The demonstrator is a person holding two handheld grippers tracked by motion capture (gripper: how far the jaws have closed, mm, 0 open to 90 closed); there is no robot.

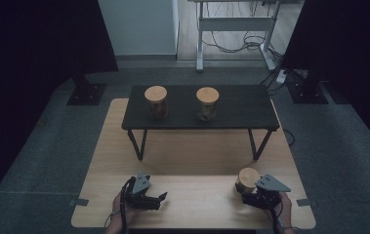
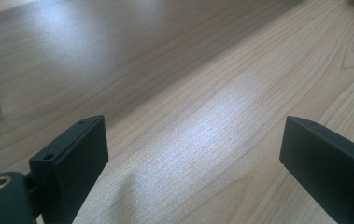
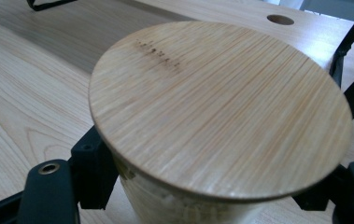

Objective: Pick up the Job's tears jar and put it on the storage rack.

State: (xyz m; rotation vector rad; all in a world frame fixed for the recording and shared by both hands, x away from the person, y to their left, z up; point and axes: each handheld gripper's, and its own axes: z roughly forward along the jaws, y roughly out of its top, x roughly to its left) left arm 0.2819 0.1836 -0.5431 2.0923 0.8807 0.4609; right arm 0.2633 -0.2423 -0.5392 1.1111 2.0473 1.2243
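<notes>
Right hand-held gripper [image 1: 249, 195] clamped on lidded jar [image 1: 247, 179], standing upright on bench [image 1: 192, 200] at 5 o'clock. Left hand-held gripper [image 1: 162, 197] at 7 o'clock, jaws wide apart, holding nothing.

low shelf [image 1: 236, 109] stands on the far half of the table [image 1: 192, 156]. two jars on it: left jar [image 1: 156, 102] and right jar [image 1: 207, 103], side by side, apart. third jar [image 1: 247, 179] on the table's near right, between the right gripper [image 1: 249, 194] jaws, probably touching. left gripper [image 1: 162, 197] near left, over bare table.
</notes>
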